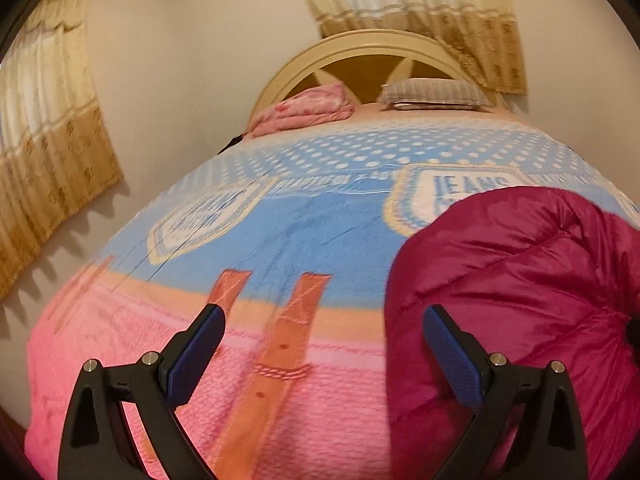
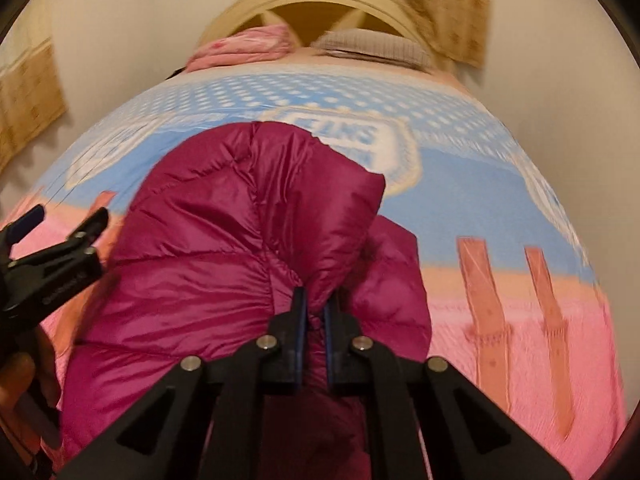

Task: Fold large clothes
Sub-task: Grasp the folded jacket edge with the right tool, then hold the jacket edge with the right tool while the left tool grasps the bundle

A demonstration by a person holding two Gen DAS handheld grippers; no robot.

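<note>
Only the right wrist view shows the right hand-held gripper (image 2: 315, 312) pinching the jacket (image 2: 248, 216).

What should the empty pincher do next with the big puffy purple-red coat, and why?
Probably the left gripper should swing toward the magenta puffer jacket and pinch its near edge. It hangs open over the bedspread, holding nothing, with the jacket just beside it. The right gripper is already shut on a bunched fold of the jacket, and one grip likely cannot spread so bulky a coat.

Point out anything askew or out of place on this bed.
Only the magenta puffer jacket: it lies bunched, unfolded, across the blanket, a fold pinched in the right gripper. Left gripper is open.
</note>
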